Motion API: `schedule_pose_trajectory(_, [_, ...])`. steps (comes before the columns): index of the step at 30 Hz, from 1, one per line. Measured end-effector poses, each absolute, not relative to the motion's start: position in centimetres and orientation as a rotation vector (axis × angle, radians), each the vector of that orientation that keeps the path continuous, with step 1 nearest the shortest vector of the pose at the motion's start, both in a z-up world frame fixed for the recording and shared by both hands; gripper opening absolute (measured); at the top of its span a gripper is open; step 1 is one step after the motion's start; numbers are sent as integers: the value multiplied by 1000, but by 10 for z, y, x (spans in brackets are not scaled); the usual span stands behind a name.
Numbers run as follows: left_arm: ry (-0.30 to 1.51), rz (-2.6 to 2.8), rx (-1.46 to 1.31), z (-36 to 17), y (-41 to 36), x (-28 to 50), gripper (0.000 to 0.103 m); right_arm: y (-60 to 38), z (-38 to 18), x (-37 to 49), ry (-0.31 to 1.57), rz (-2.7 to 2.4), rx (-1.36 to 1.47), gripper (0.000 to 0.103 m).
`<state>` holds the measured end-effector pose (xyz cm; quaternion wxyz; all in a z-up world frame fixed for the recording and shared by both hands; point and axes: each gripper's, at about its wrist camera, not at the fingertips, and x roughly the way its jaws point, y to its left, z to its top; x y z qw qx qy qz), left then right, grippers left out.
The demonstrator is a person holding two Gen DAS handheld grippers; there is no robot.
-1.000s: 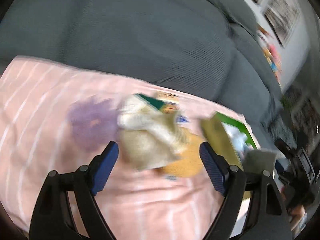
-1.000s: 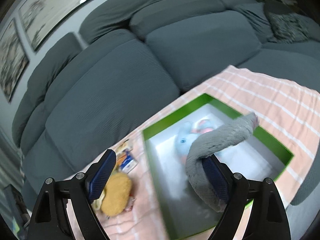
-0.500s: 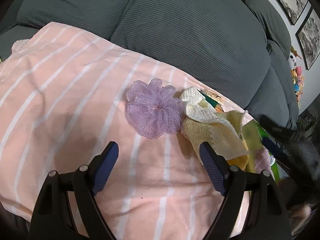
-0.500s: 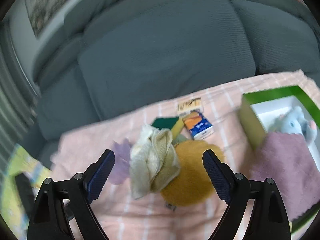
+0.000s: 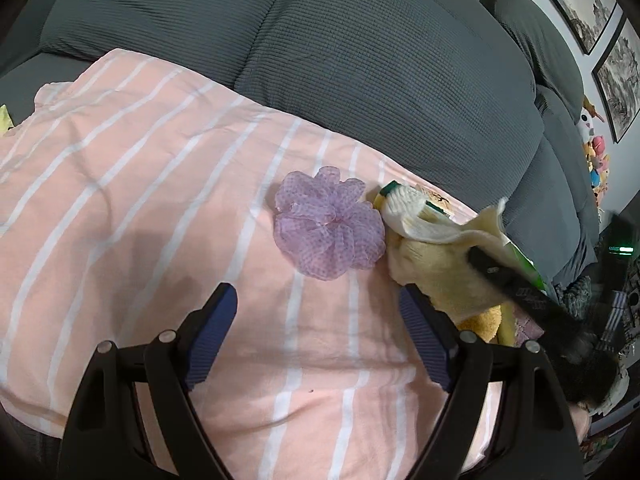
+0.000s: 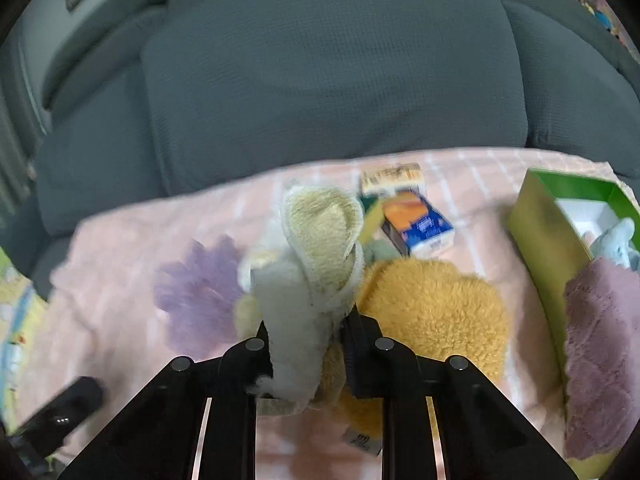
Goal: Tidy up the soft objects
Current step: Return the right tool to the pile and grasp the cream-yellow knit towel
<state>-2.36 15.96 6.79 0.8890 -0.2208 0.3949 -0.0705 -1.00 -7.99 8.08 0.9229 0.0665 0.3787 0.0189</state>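
My right gripper (image 6: 306,344) is shut on a cream and pale-yellow towel (image 6: 312,256) and holds it up off the pink striped blanket (image 6: 128,240). The towel also shows in the left wrist view (image 5: 436,256), with the right gripper's black finger across it. A purple mesh puff (image 5: 330,226) lies left of the towel; it shows blurred in the right wrist view (image 6: 200,292). A yellow fluffy pad (image 6: 432,312) lies right of the towel. My left gripper (image 5: 316,336) is open and empty, just short of the puff.
A green box (image 6: 548,220) at the right holds a blue plush toy (image 6: 616,240), with a mauve cloth (image 6: 604,352) draped over its rim. A tissue pack (image 6: 418,228), a small carton (image 6: 394,176) and a green-yellow sponge (image 6: 372,212) lie behind the towel. Grey sofa cushions (image 5: 320,60) rise behind.
My right gripper has moved from the green box to the towel, closed on it and lifted it. My left gripper has drawn back a little from the purple puff.
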Motion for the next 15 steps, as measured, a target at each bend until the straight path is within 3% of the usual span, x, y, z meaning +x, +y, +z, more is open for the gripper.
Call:
schedule_pose_trajectory(9, [830,-142,-478,67,168,-25,82,-69,178,-96,609,219,176,21])
schedule_pose_trajectory(15, [825,-151,-467,70,167,-30,82,-70,178,-137,728,373,166,21])
